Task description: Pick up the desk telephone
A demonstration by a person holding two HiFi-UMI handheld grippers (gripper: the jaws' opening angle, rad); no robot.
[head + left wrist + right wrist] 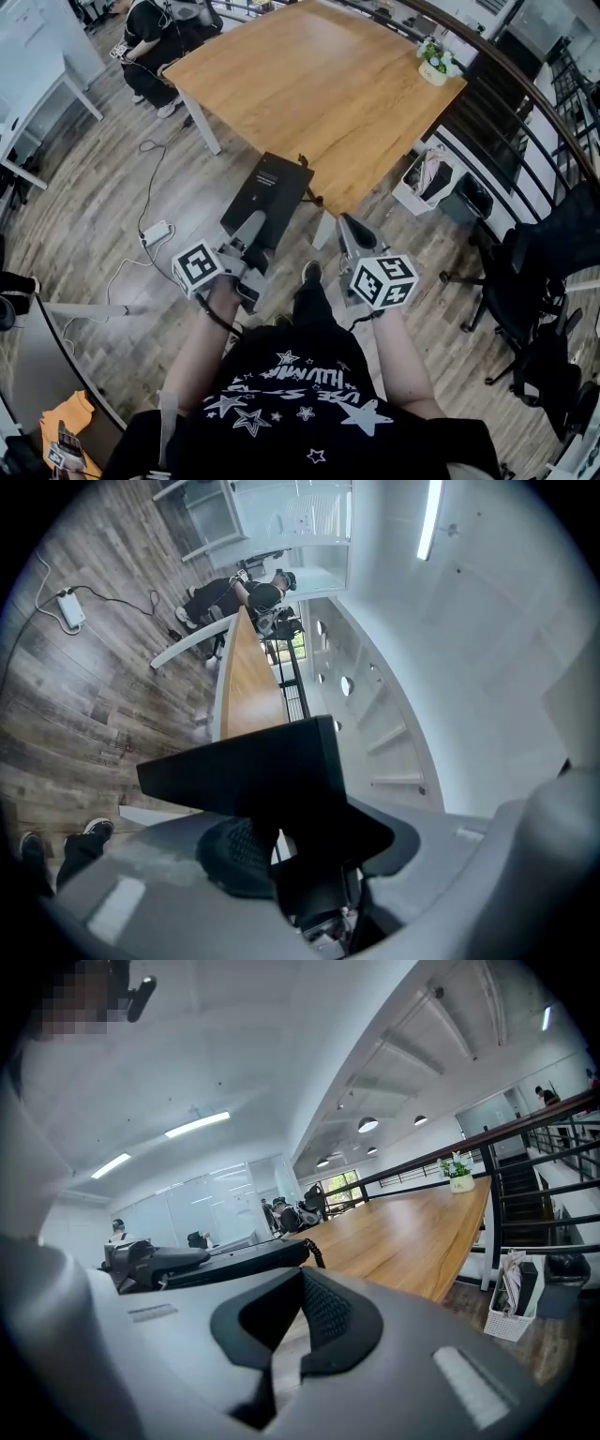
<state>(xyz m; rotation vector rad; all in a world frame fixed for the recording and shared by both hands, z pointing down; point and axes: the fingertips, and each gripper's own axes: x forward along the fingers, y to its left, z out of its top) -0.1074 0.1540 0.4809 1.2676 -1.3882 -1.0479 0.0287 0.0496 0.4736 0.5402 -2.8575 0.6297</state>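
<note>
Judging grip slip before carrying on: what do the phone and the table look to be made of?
The phone: likely hard plastic, matte black; flat, even faces with little glare. The table: wood or wood-look laminate, smooth satin; grain streaks show, which is unclear.

Wooden table [309, 84], potted plant [437, 61] atop
</note>
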